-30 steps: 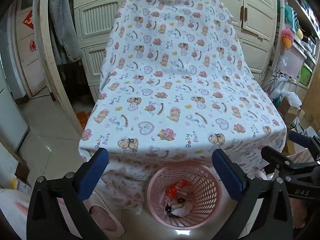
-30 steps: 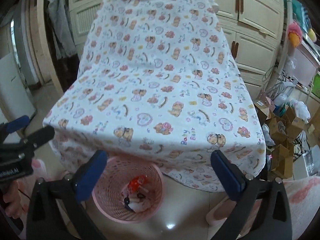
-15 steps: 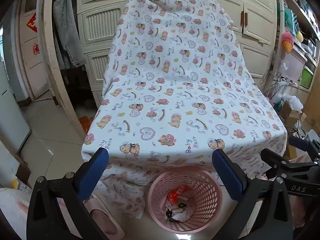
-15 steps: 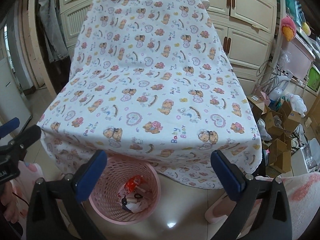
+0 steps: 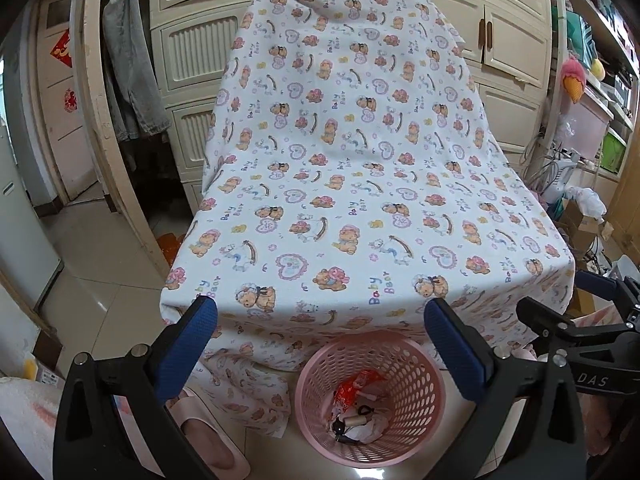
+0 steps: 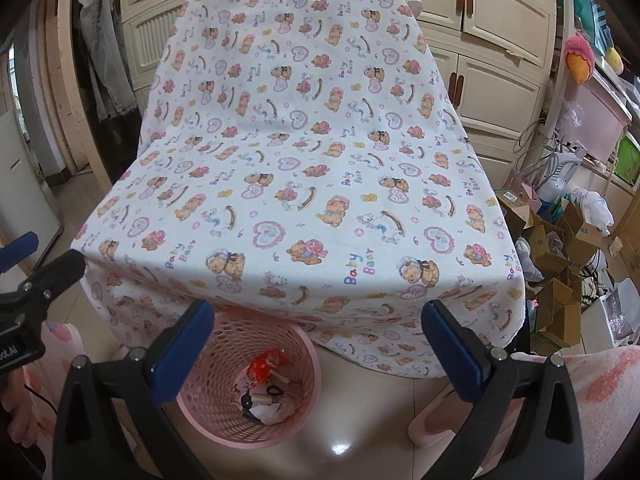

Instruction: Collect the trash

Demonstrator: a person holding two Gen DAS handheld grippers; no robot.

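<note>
A pink perforated wastebasket (image 5: 416,364) (image 6: 224,392) stands on the tiled floor at the front edge of a cloth-covered surface. Inside it lie a red wrapper (image 5: 354,386) (image 6: 264,364), white crumpled paper and small dark bits. My left gripper (image 5: 320,344) hangs open above and in front of the basket, nothing between its blue pads. My right gripper (image 6: 316,344) is open too, just right of the basket, holding nothing. Each gripper shows at the edge of the other's view. The teddy-bear print cloth (image 5: 360,184) (image 6: 312,168) carries no loose trash that I can see.
Cream cupboards (image 5: 200,52) stand behind the cloth. Cardboard boxes (image 6: 560,248) and cables crowd the right side. Pink slippers (image 5: 208,432) (image 6: 432,420) and pink fuzzy sleeves sit near the bottom edges. A wooden door frame (image 5: 108,120) and hanging clothes are at the left.
Both grippers have pulled back and upward from the basket, so more of the cloth top and cupboards shows. Both stay open and empty.
</note>
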